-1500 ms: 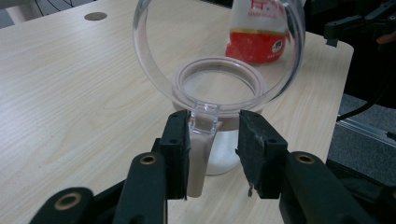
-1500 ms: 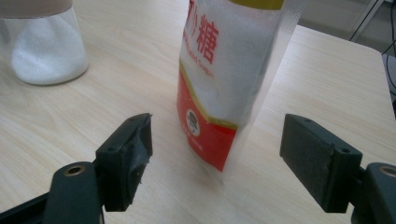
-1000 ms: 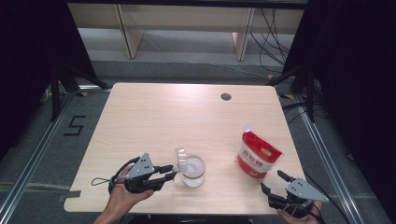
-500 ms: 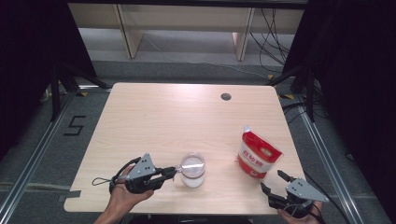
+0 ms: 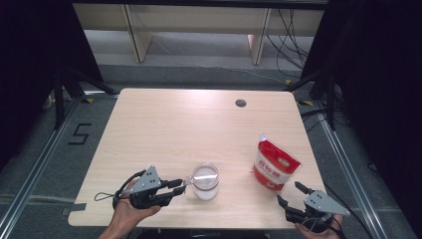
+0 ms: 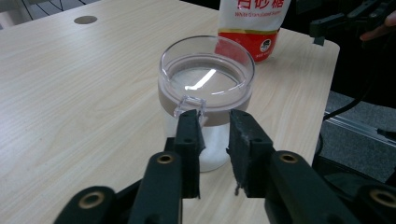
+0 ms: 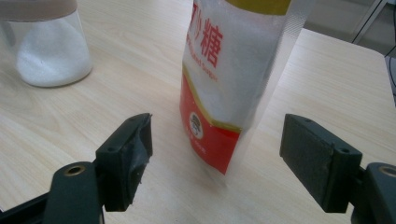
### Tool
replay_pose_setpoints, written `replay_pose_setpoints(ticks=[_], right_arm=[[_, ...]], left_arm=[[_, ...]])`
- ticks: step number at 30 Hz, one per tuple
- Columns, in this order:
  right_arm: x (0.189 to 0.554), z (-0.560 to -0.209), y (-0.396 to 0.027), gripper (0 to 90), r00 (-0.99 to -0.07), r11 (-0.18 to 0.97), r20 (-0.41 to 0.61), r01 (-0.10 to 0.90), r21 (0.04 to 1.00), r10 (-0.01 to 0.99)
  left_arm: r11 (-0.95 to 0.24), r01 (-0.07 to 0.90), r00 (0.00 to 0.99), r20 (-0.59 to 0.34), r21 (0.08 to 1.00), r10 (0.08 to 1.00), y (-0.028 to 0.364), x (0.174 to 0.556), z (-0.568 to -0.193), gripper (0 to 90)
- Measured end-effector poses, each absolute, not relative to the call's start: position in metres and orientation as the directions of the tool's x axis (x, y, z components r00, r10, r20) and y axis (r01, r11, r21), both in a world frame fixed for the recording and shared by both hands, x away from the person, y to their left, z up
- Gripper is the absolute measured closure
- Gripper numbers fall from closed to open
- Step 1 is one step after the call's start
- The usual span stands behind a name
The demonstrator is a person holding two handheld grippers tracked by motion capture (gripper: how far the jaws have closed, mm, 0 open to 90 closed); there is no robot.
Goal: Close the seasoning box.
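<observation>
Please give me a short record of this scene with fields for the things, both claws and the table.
jar: clear jar with white grains, lid on, near the table's front edge
bag: red and white bag, upright, to the jar's right
left claw: left claw at the lid's tab, jaws just opened a little, not pressing it
right claw: right claw open, bag ahead of its jaws
table: wooden table

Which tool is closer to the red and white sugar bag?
The right tool: it sits just in front of the sugar bag, jaws open toward it. The left tool is at the glass jar, farther away.
</observation>
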State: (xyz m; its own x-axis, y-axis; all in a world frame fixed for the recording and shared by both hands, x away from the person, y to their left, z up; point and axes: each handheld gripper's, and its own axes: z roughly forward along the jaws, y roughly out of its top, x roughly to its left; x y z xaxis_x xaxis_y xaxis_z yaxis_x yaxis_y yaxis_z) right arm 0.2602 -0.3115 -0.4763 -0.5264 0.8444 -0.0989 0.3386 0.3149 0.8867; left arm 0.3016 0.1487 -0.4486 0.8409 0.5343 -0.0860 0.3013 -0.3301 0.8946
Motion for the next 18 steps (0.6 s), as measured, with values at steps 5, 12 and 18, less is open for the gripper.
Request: replay_pose_setpoints(ticks=[5,12,18], right_arm=[[0.261,-0.476,-0.312,26.0,-0.534,0.319,-0.099,0.337,0.886,0.84],[0.262,-0.476,-0.313,26.0,-0.529,0.324,-0.123,0.306,0.895,0.84],[0.261,-0.476,-0.312,26.0,-0.535,0.308,-0.088,0.338,0.889,0.84]], left_arm=[[-0.313,0.331,0.83,-0.116,0.89,0.546,0.158,0.3,-0.452,59.7],[-0.292,0.361,0.811,-0.143,0.886,0.567,0.172,0.296,-0.458,48.3],[-0.286,0.381,0.801,-0.16,0.879,0.577,0.18,0.291,-0.462,39.5]])
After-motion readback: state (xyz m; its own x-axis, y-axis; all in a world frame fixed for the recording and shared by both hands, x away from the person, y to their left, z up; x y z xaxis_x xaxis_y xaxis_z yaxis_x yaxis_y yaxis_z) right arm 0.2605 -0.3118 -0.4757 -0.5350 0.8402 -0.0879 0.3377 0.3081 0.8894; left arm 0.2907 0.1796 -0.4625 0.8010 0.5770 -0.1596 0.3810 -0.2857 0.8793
